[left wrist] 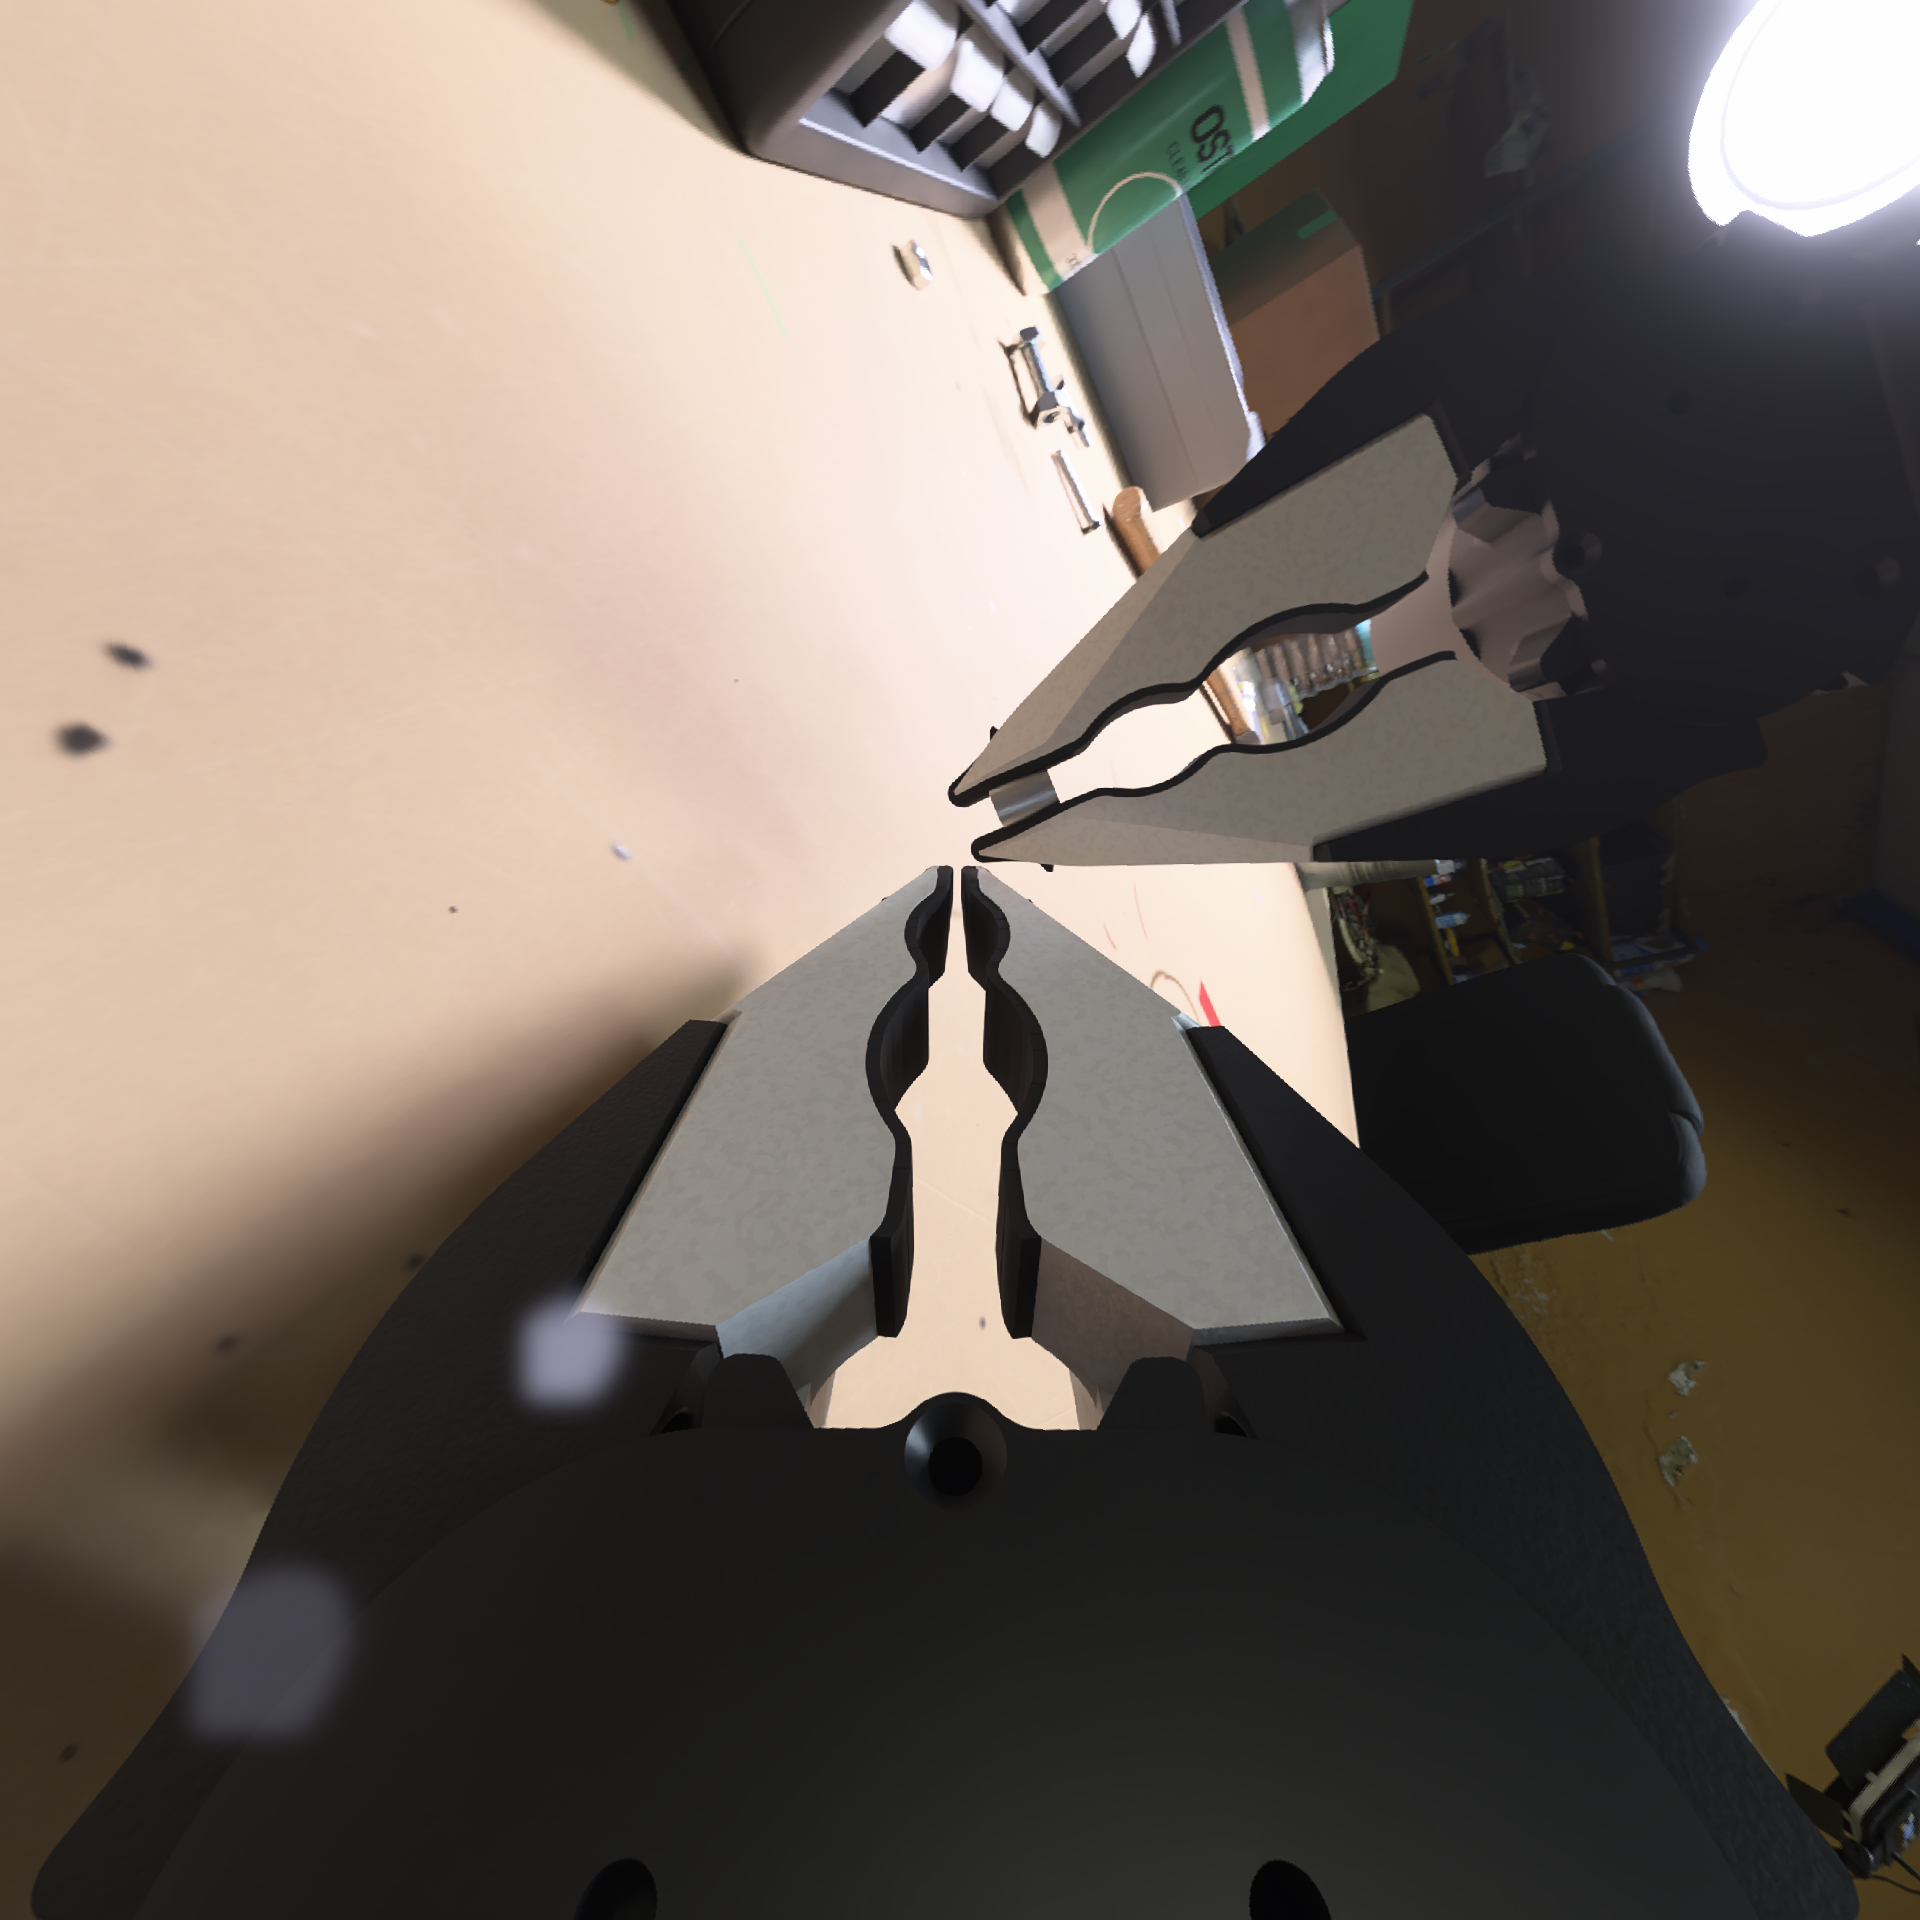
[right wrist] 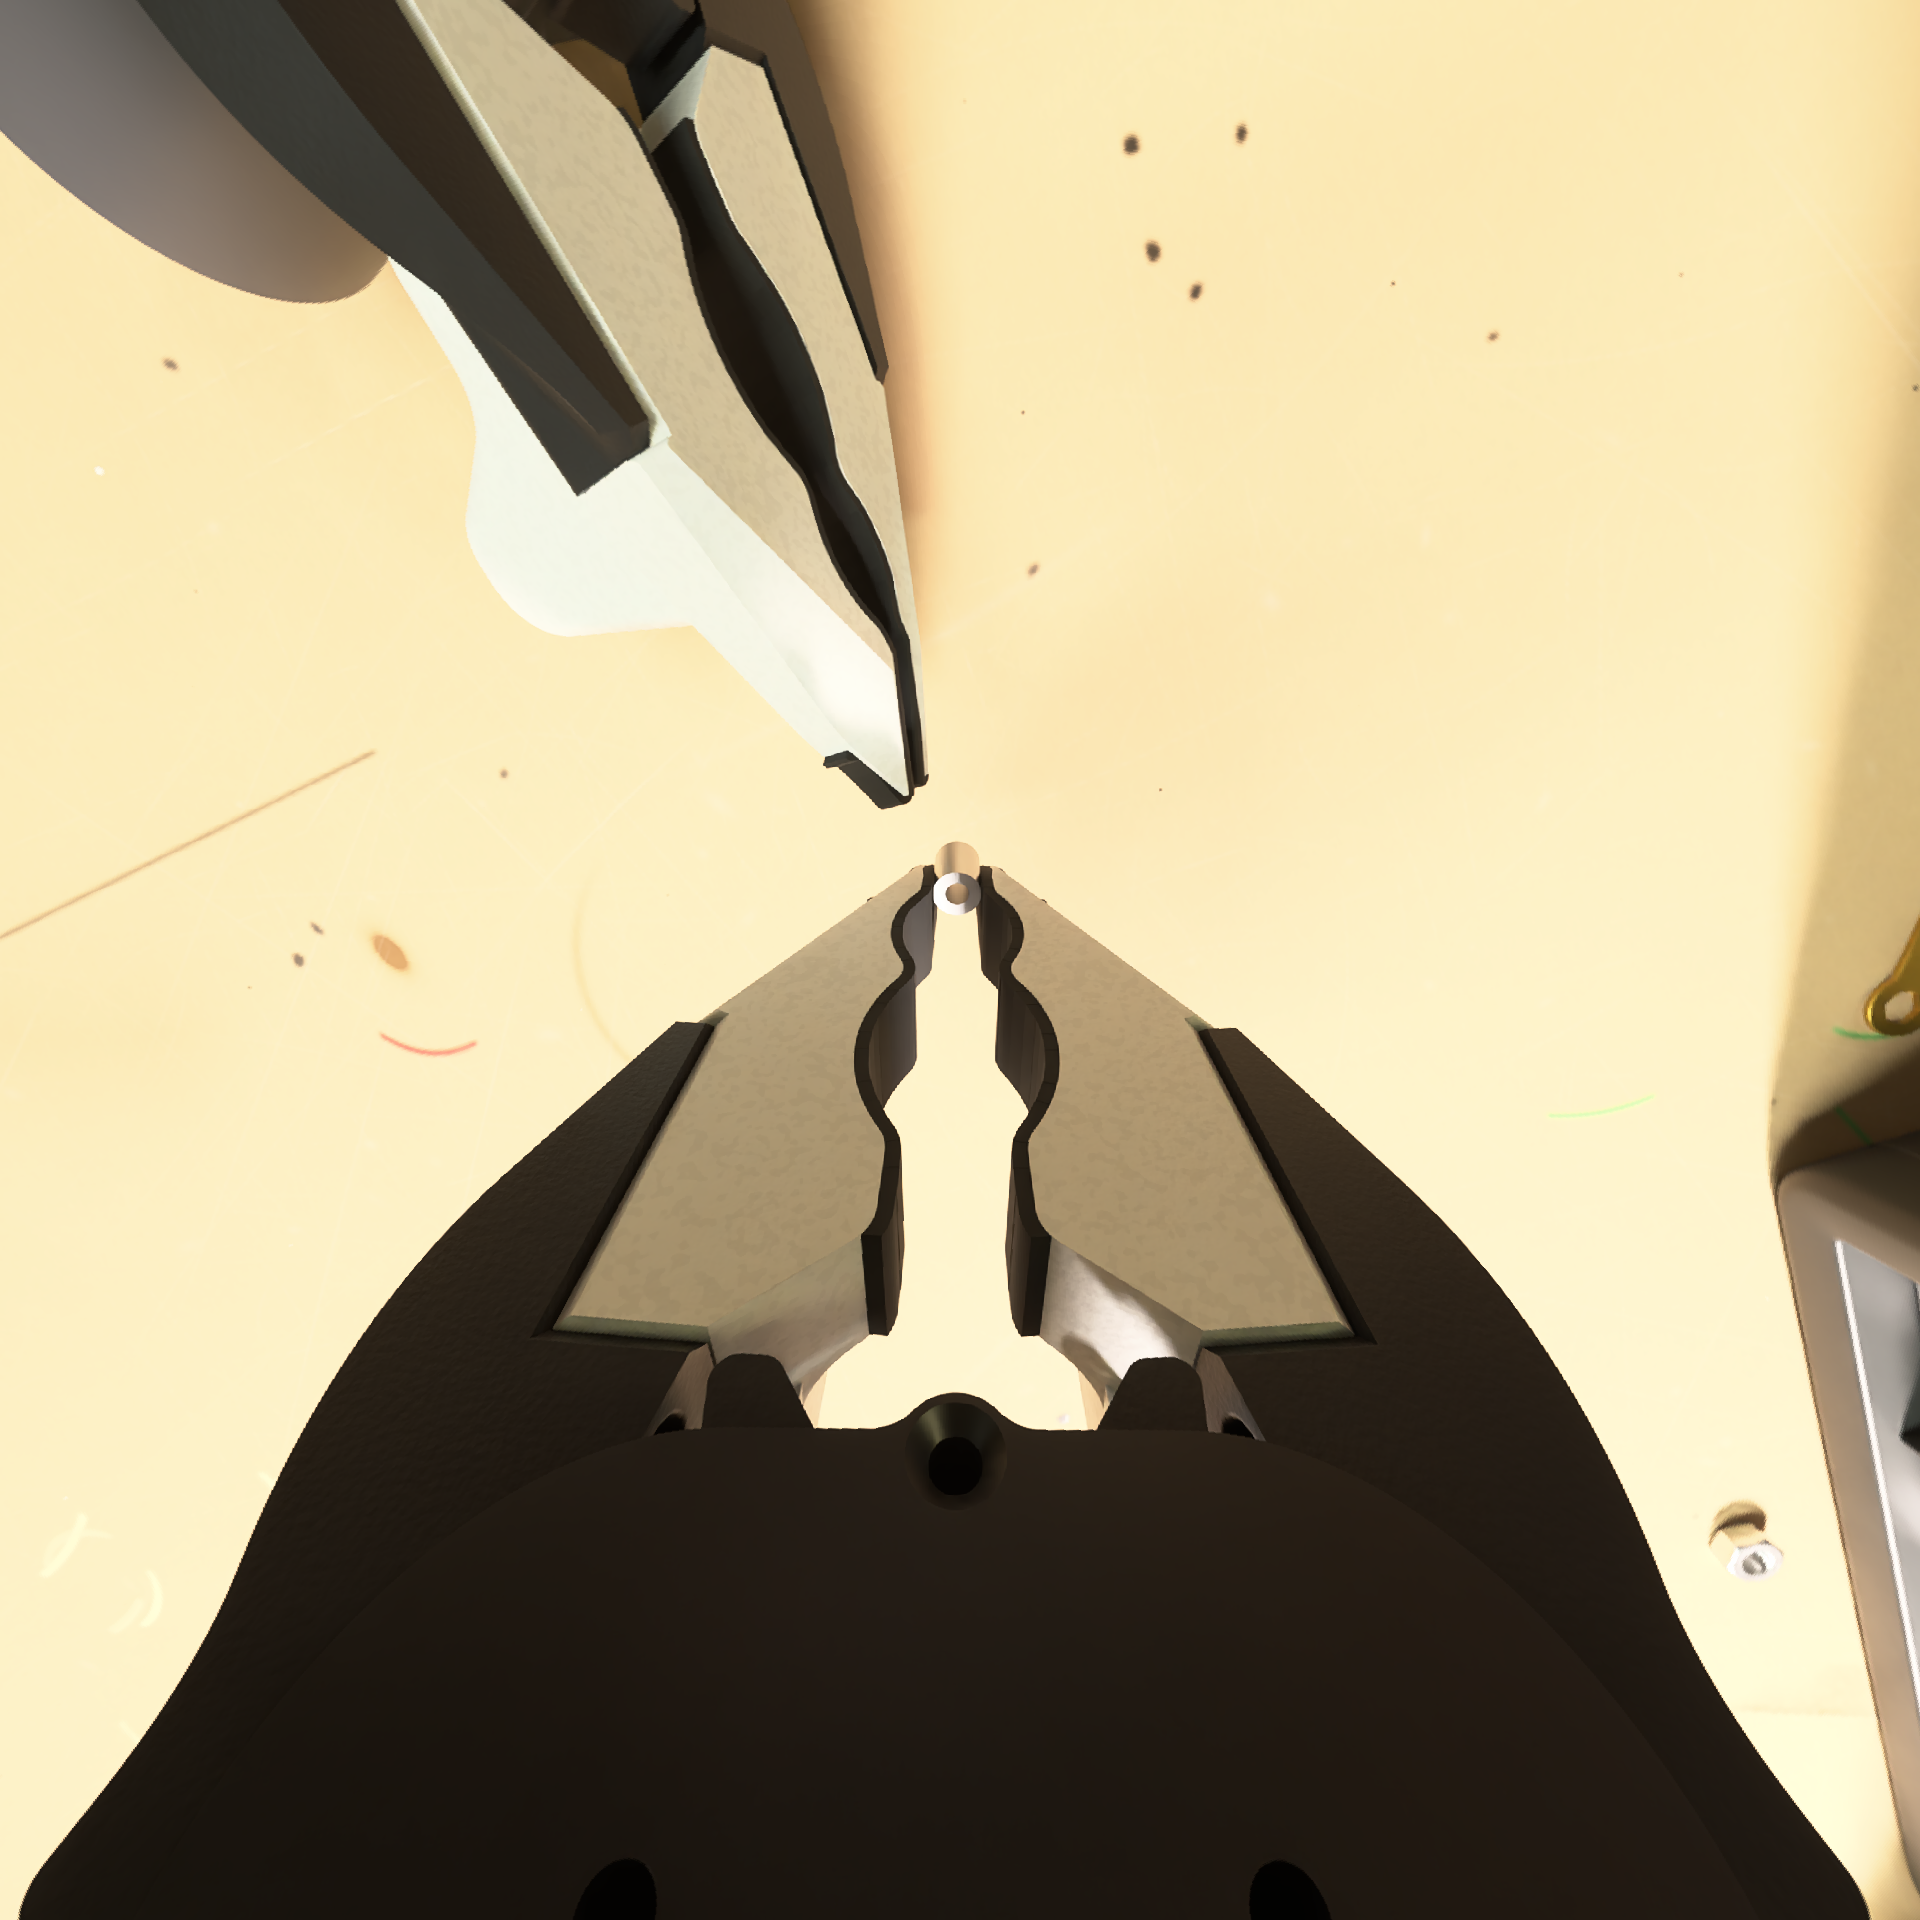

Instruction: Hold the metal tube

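The metal tube is a short silver cylinder with a hollow end, pinched between the tips of my right gripper, which is shut on it above the pale wooden table. In the left wrist view the tube shows side-on between the right gripper's tips. My left gripper is shut and empty, its tips just short of the right gripper's tips. In the right wrist view the left gripper points down from the upper left, close to the tube without touching it.
A dark tray of white parts, a green box and a grey box stand at the table's far side. Small metal fittings, a nut and a bolt lie on the table. A grey tray sits at right.
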